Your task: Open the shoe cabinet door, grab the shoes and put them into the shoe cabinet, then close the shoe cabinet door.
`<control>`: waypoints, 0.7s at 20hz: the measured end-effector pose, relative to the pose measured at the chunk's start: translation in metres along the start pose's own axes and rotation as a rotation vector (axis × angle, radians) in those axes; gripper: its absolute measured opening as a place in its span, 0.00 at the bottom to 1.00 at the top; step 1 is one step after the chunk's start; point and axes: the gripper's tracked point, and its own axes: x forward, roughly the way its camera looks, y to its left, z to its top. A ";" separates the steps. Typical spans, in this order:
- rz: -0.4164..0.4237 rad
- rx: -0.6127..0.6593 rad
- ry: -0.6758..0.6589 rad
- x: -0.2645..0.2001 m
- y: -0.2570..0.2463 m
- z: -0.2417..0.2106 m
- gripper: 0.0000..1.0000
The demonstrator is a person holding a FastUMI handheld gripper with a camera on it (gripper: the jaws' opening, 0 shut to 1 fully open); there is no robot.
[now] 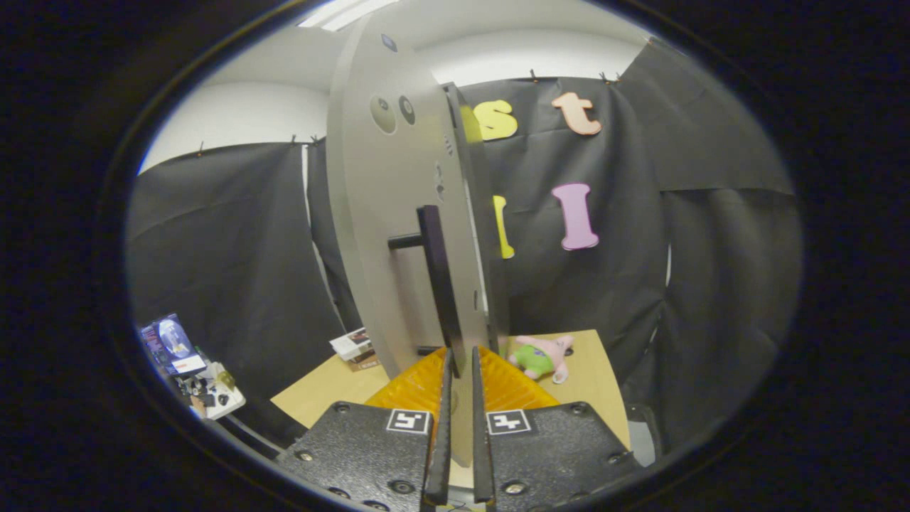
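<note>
With its fingers nearly closed on the door's [398, 235] edge, the gripper [462, 355] steadies it — handle [435, 277] just ahead — for swinging.

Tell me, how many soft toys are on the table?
1. A pink and green plush toy lies on the wooden table, just beyond the gripper, right of the cabinet door. The door may hide others.

Handle's [442, 284] lower end behind claw [462, 355].
</note>
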 end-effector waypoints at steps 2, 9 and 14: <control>-0.066 0.031 -0.021 -0.021 -0.003 0.006 0.20; -0.221 -0.020 -0.061 -0.056 0.075 -0.016 0.92; -0.177 -0.064 0.058 -0.015 0.150 -0.107 1.00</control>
